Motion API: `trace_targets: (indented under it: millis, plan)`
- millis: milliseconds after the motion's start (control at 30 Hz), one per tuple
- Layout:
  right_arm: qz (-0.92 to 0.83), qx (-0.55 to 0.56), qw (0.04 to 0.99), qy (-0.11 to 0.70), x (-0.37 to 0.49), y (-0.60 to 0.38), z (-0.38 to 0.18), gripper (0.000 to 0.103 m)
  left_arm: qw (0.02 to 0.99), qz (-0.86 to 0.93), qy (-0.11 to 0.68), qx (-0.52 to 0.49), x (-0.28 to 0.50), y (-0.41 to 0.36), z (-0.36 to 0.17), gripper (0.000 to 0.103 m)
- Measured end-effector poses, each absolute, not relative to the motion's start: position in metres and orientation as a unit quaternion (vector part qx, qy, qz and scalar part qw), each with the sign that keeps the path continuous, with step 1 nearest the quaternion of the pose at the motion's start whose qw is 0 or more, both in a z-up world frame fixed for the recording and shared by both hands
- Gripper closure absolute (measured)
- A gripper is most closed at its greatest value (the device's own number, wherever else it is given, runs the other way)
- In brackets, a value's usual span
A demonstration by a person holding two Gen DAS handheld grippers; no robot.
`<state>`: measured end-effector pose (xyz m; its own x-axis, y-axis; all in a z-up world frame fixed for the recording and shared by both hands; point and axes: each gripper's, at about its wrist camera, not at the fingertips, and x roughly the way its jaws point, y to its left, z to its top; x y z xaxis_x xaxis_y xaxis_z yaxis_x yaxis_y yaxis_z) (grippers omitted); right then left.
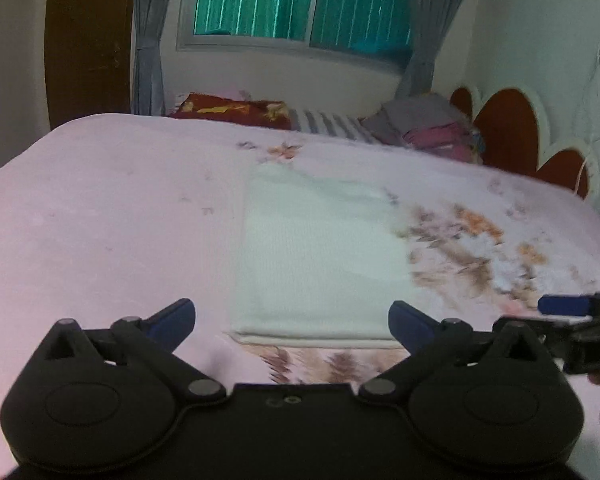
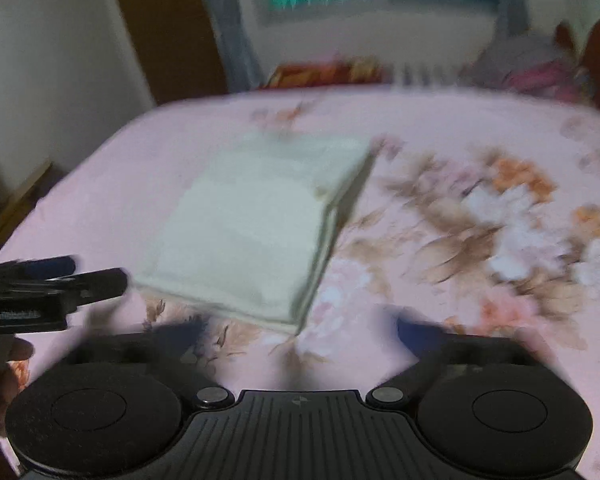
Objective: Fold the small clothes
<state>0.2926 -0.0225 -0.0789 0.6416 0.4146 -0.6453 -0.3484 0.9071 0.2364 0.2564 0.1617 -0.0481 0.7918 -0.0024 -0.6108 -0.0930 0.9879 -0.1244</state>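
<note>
**Q:** Left wrist view: what is shown?

**A:** The left gripper stands with its blue-tipped jaws spread wide and nothing between them. A folded white cloth lies flat on the pink floral bed, directly ahead of the gripper; its near edge falls in line with the gap between the fingertips, though whether the tips touch the fabric cannot be told. The right gripper enters at the right edge, just beside the left one and to the right of the cloth's near corner. At the far side of the bed lie a red patterned pillow and a pile of clothes, below a window flanked by grey curtains.

**Q:** Right wrist view?

**A:** The frame is motion-blurred. The right gripper is likewise opened wide and empty. The same white cloth, layered at its right edge, rests on the bed ahead and slightly to the left of this gripper, its near corner close to the gap between the fingers. The left gripper reaches in from the left edge, its tips near the cloth's near-left corner; its opening cannot be judged from this view.
</note>
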Motion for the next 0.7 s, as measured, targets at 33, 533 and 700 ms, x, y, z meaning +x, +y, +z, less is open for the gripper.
trace_targets:
  millis: [33, 533, 700]
  plan:
    - [0.212, 0.04, 0.908, 0.359, 0.282, -0.026, -0.073, 0.0, 0.943, 0.023, 0.321, -0.085, 0.249, 0.161, -0.042, 0.0]
    - [0.165, 0.047, 0.927, 0.333, 0.164, -0.049, -0.018, 0.0, 0.957, 0.011, 0.274, -0.096, 0.148, 0.131, 0.015, 0.0]
    - [0.172, 0.049, 0.933, 0.312, 0.131, -0.052, 0.003, 0.0, 0.962, 0.0, 0.265, -0.07, 0.12, 0.113, 0.027, 0.0]
